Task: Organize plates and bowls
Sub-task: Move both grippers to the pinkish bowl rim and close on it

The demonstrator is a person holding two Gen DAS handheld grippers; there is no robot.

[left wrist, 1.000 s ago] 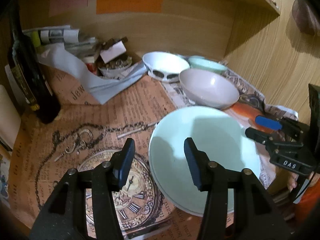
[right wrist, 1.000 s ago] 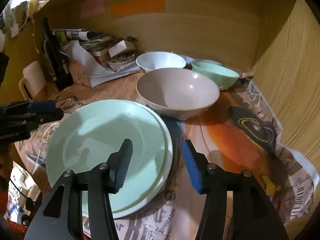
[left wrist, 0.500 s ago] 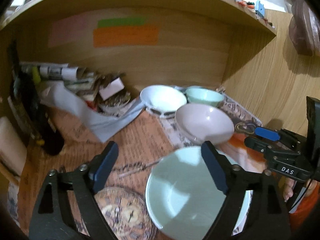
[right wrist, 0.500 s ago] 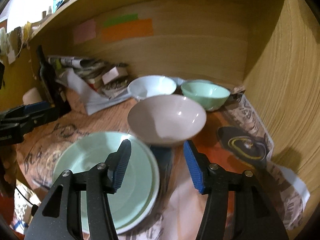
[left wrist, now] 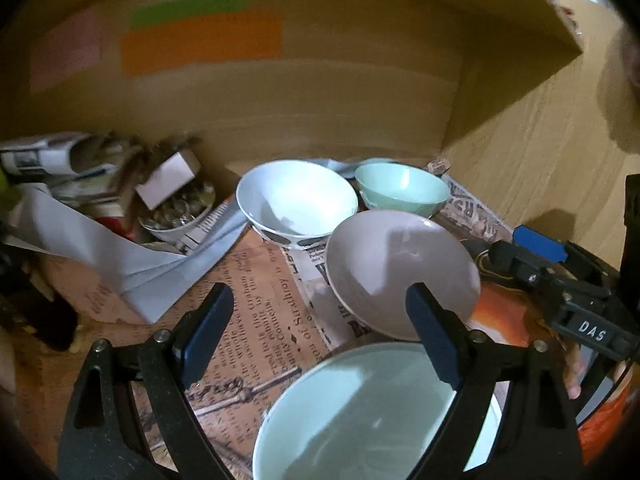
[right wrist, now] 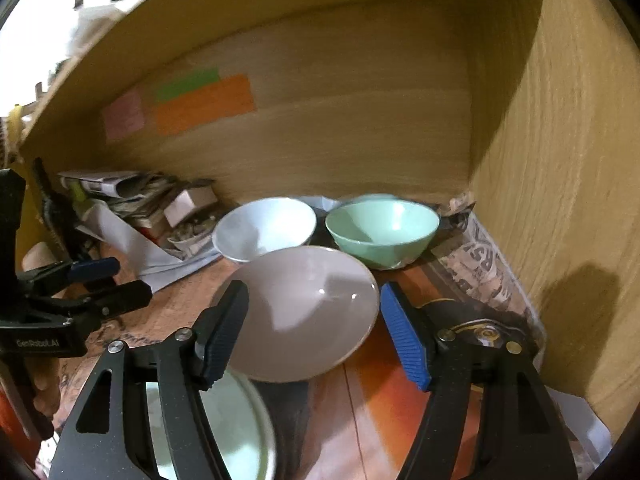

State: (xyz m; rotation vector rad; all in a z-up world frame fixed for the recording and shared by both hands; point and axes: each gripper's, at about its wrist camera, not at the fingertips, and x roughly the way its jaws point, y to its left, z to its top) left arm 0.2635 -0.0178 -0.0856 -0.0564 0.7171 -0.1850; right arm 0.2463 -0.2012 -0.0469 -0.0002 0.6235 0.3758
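**Two grippers spread wide, nothing grabbed**

Two grippers, both spread wide and holding nothing. Closest to the left gripper (left wrist: 316, 340) is the pale green plate (left wrist: 360, 416), lying flat on the newspaper-covered shelf (left wrist: 256, 320) right below its fingers. It looks like it sits on a second white plate whose rim peeks out on the right side, though that edge is partly hidden. The left one's right finger (left wrist: 434, 344) overlaps the rim of the grey-pink bowl (left wrist: 400, 272) in the picture, but I can't tell if it actually touches it.

The right gripper (right wrist: 312, 332) has that same grey-pink bowl (right wrist: 304, 312) sitting between its two blue-padded fingers, jaws apart on either side of it with a gap showing on the right, so no squeeze on it. From the right wrist view the green plate (right wrist: 236, 424) is just beside the bowl, lower left, partly behind the left finger.

Further back, the white bowl (left wrist: 296, 204) and the mint green bowl (left wrist: 402, 190) stand side by side against the back, just behind the grey-pink one, all three upright. Off to the left there's a messy pile of folded papers (left wrist: 80, 184) and a small dish of shiny bits (left wrist: 178, 212). On the wooden back wall are coloured sticky notes (left wrist: 200, 42) in orange, green and pink.
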